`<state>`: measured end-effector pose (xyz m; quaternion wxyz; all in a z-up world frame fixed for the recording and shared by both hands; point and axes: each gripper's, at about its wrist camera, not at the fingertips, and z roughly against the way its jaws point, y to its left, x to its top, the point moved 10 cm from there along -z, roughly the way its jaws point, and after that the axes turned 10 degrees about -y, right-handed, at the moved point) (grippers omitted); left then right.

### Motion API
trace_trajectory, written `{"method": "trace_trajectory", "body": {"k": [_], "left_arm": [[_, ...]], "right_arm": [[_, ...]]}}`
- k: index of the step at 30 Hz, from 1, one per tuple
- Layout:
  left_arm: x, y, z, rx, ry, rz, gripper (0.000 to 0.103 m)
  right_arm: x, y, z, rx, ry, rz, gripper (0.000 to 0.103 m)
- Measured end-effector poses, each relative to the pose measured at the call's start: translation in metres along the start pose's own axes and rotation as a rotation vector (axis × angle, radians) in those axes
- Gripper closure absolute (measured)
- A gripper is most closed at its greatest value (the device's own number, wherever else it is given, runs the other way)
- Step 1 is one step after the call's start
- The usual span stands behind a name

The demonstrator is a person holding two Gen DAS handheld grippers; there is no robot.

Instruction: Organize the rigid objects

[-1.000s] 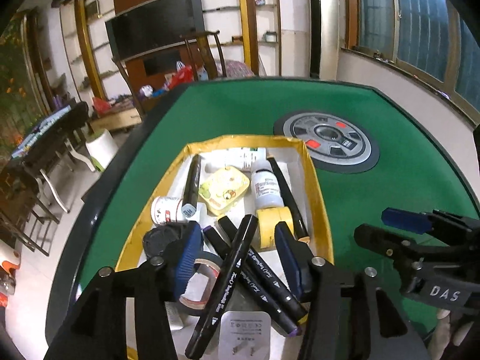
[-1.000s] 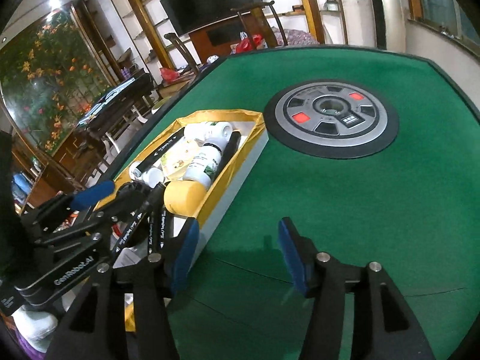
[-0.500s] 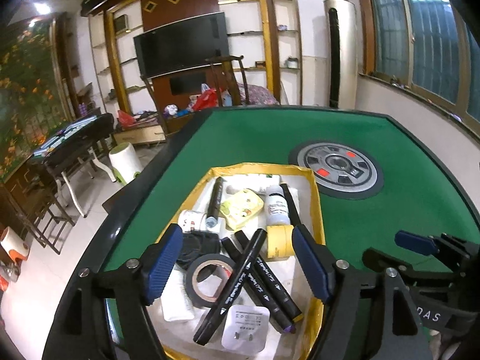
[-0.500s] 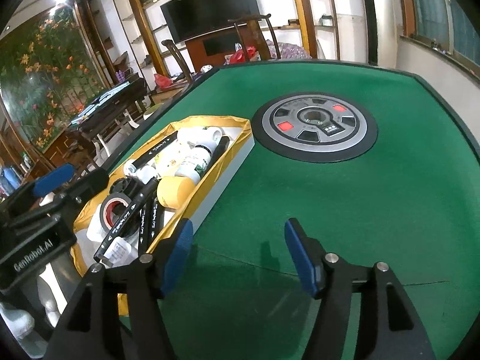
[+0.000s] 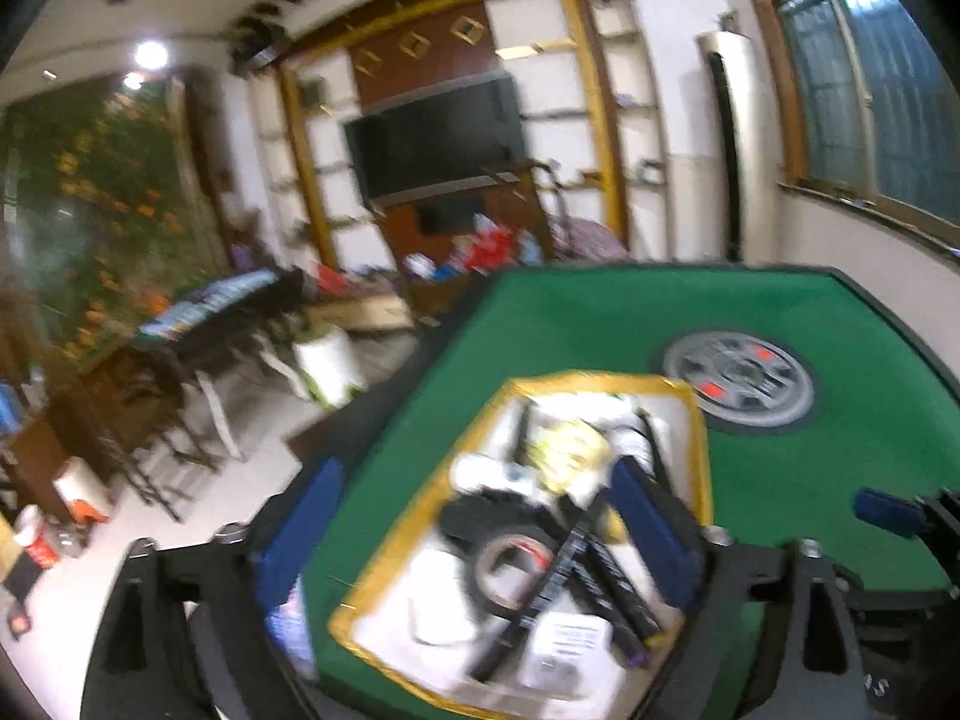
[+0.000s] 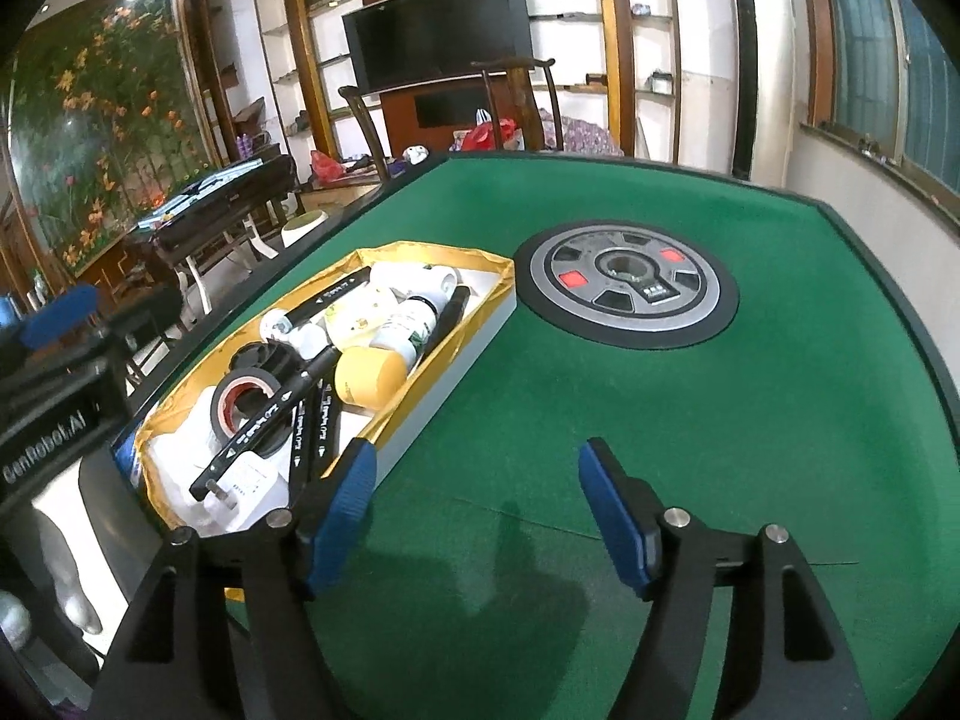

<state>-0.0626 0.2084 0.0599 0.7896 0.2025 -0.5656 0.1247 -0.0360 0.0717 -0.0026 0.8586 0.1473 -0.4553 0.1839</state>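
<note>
At nine o'clock in the right wrist view the left gripper (image 6: 57,324) shows only as a black body with one blue pad; in its own blurred view it (image 5: 480,531) hangs above the near end of the box, jaws spread wide and holding nothing. Just right of it, from eight to eleven o'clock, lies the yellow-lined box (image 6: 462,324) on the green table (image 6: 780,408), filled with the gathered objects. A roll of black tape (image 6: 243,399) sits near the box's near end, with black markers (image 6: 267,411) crossing beside and partly over it, and a white plug adapter (image 6: 243,489) under the marker tips. A yellow roll (image 6: 369,375) rests against the box's right wall, with white bottles (image 6: 408,324) beyond it toward eleven o'clock. At one o'clock a round grey control disc (image 6: 627,282) is set into the felt, well apart from the box. At six o'clock the right gripper (image 6: 480,516) hovers over bare felt beside the box's near right corner, jaws spread wide, empty.
</note>
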Motion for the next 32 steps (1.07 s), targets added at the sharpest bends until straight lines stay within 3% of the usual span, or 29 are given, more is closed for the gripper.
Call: {"method": "trace_trajectory", "body": {"k": [4,8,11,15,32], "left_arm": [[0.012,0.015,0.02,0.093,-0.079,-0.005,0.002],[0.014,0.015,0.031,0.027,-0.104,0.053,0.001],[0.014,0.016,0.03,-0.03,-0.089,0.104,0.001],[0.011,0.026,0.026,-0.04,-0.068,0.163,0.001],[-0.02,0.041,-0.006,0.021,0.058,0.226,0.001]], "right_arm": [[0.0,0.007,0.005,0.001,-0.014,0.025,0.033],[-0.002,0.016,0.007,0.005,-0.019,0.044,0.033],[-0.003,0.021,0.008,0.006,-0.02,0.059,0.033],[-0.004,0.027,0.009,-0.001,-0.024,0.085,0.033],[-0.015,0.041,-0.008,0.015,0.016,0.119,0.033]]}}
